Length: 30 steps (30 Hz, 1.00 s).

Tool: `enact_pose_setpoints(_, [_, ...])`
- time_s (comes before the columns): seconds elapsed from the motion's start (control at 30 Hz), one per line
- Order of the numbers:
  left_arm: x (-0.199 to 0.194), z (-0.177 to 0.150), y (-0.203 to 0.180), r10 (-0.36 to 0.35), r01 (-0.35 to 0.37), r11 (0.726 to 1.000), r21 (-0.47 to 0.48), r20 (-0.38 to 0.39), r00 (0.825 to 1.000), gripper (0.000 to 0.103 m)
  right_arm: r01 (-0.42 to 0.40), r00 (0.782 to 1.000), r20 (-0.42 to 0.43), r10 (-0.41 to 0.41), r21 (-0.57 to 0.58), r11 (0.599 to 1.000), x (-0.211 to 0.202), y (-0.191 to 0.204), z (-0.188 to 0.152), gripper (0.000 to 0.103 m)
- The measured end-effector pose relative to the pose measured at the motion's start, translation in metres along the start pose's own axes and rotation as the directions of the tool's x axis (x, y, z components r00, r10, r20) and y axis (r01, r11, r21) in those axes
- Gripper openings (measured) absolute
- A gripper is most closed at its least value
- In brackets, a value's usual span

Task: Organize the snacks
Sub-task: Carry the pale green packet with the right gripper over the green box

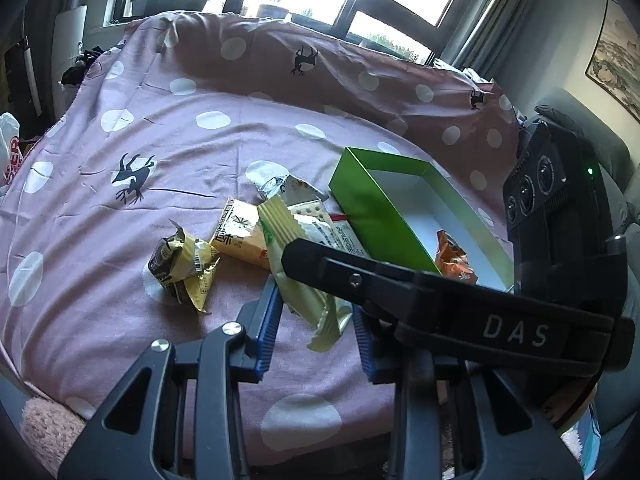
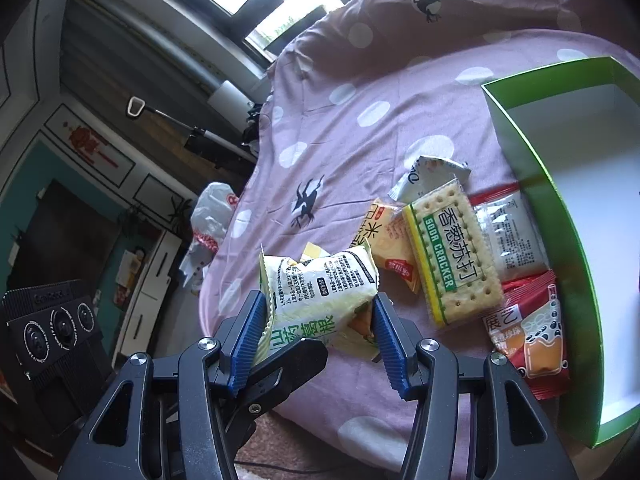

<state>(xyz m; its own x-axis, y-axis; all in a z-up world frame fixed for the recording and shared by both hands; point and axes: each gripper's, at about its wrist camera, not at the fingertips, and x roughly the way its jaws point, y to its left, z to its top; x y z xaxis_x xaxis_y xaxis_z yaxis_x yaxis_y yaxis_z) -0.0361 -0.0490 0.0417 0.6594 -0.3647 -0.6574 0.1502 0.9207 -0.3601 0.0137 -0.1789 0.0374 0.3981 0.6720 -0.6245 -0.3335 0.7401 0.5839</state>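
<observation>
A pale yellow-green snack packet [image 2: 320, 292] is held a little above the pink sheet. My right gripper [image 2: 320, 332] is shut on its middle, blue pads pressing both sides. My left gripper [image 1: 316, 320] is shut on its lower crimped end [image 1: 320, 320]; one of its fingers [image 2: 288, 368] shows under the packet. The green box [image 1: 360, 204] [image 2: 568, 240], white inside, lies to the right with an orange packet [image 1: 456, 260] in it. On the sheet lie a soda cracker packet [image 2: 452, 256], a yellow packet [image 2: 390, 244], a crumpled yellow-brown packet [image 1: 180, 268], a red milk-tea packet [image 2: 532, 340] and a silvery packet [image 2: 432, 172].
Everything rests on a pink dotted sheet [image 1: 160, 140] that rises into a ridge at the back, below a window. A white plastic bag [image 2: 212, 216] sits off the sheet's left edge. A grey sofa [image 1: 616, 200] stands at the right.
</observation>
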Motion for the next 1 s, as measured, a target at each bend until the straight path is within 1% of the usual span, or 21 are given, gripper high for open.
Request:
enact_pose_setpoints(0.33, [0.0, 0.005, -0.015, -0.022, 0.022, 1.0, 0.012, -0.004, 1.0, 0.032, 0.01, 0.999, 0.039, -0.01, 0.008, 1.0, -0.017, -0.004, 0.002, 0.056])
enact_pose_setpoints(1.0, [0.01, 0.017, -0.064, -0.082, 0.083, 0.991, 0.103, -0.013, 0.997, 0.032, 0.04, 0.987, 0.153, -0.047, 0.054, 0.998, -0.069, -0.027, 0.007, 0.056])
